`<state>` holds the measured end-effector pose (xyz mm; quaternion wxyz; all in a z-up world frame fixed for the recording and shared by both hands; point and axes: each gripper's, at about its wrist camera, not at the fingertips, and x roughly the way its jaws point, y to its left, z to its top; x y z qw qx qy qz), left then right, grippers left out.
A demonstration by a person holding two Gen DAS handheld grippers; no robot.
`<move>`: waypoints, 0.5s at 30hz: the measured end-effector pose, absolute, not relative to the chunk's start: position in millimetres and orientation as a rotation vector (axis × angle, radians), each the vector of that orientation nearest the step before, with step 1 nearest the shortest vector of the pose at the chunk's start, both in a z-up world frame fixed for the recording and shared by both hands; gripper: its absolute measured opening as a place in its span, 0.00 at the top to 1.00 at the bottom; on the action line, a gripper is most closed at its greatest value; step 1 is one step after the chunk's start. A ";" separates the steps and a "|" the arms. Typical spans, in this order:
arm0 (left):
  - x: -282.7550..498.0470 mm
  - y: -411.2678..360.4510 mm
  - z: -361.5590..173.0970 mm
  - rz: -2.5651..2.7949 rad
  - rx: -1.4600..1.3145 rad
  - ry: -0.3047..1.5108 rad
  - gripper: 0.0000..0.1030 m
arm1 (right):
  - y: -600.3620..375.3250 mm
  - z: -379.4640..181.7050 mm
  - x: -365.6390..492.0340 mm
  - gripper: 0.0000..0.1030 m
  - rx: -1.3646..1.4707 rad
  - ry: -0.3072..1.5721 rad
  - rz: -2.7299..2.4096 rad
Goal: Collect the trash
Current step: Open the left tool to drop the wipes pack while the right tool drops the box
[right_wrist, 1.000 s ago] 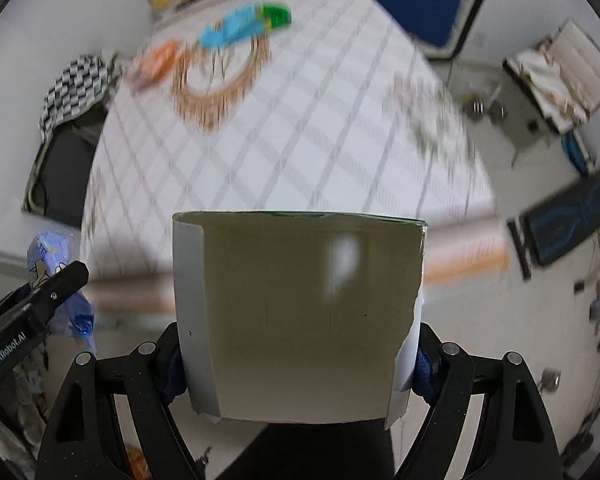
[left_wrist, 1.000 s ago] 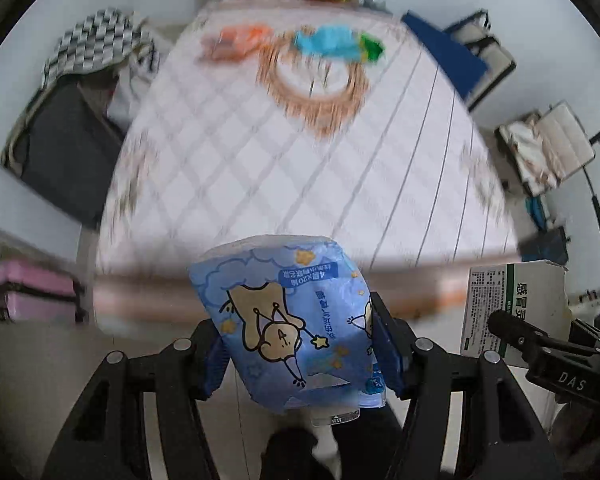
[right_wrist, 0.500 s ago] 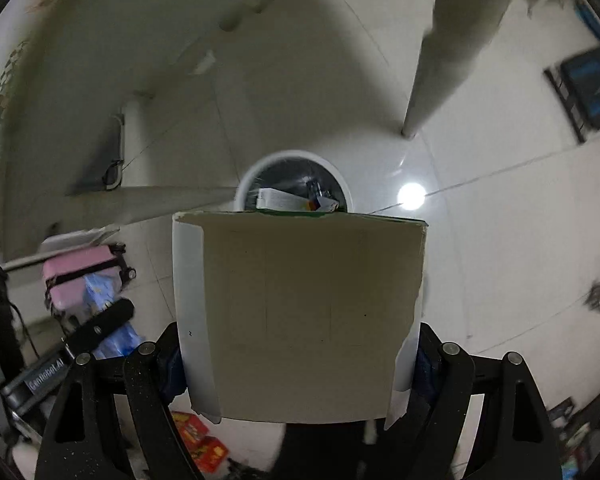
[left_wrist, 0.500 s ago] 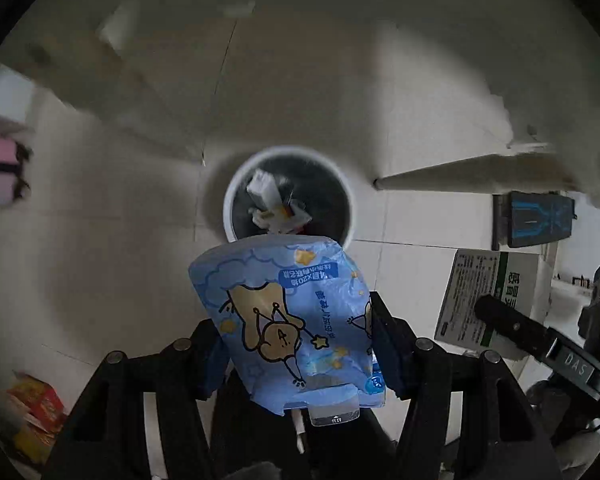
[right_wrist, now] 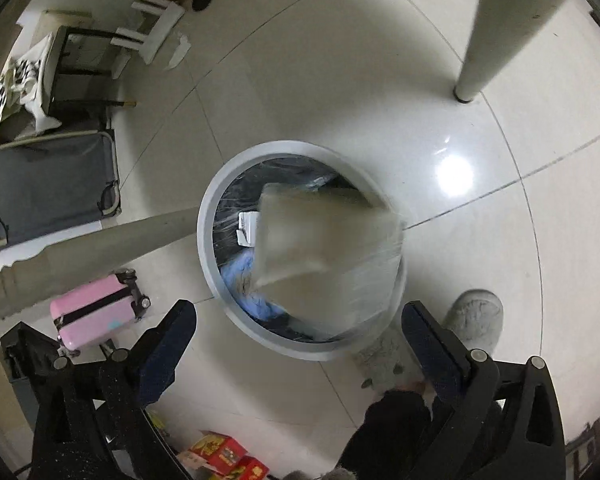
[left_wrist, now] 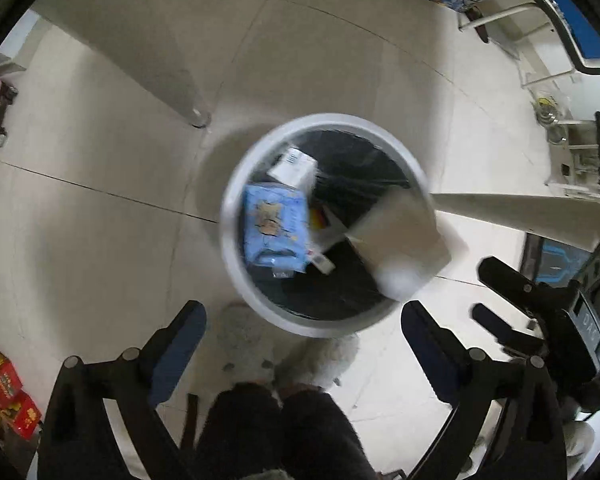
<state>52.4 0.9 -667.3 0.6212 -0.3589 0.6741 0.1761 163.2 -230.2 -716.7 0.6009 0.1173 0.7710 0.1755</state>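
Note:
A round white trash bin (left_wrist: 236, 264) with a black liner stands on the tiled floor below both grippers; it also shows in the right wrist view (right_wrist: 210, 236). The blue cartoon-print packet (left_wrist: 274, 232) lies inside the bin at its left. The cardboard box (left_wrist: 404, 248) is blurred, falling over the bin's right rim; it fills the bin mouth in the right wrist view (right_wrist: 324, 248). My left gripper (left_wrist: 302, 340) is open and empty above the bin's near edge. My right gripper (right_wrist: 300, 336) is open and empty too, and shows in the left wrist view (left_wrist: 500, 312).
Table legs (left_wrist: 172, 80) (right_wrist: 476, 40) stand beside the bin. A pink suitcase (right_wrist: 92, 312) and a folding cot (right_wrist: 48, 184) lie to the left. Red boxes (right_wrist: 228, 456) sit on the floor. The person's grey slippers (right_wrist: 476, 320) stand close to the bin.
Both grippers swung from the table down over the bin and opened. The blue packet dropped into the bin; the cardboard box left the right gripper and is falling in.

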 end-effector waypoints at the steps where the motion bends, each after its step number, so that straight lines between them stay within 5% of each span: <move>1: 51.1 2.0 -663.7 0.427 -0.794 1.548 0.03 | -229.5 -714.9 162.1 0.00 0.255 1.776 0.406; 15: 16.0 4.6 -591.1 0.547 -0.534 1.557 0.03 | -213.1 -634.3 131.4 0.00 -0.313 1.582 0.392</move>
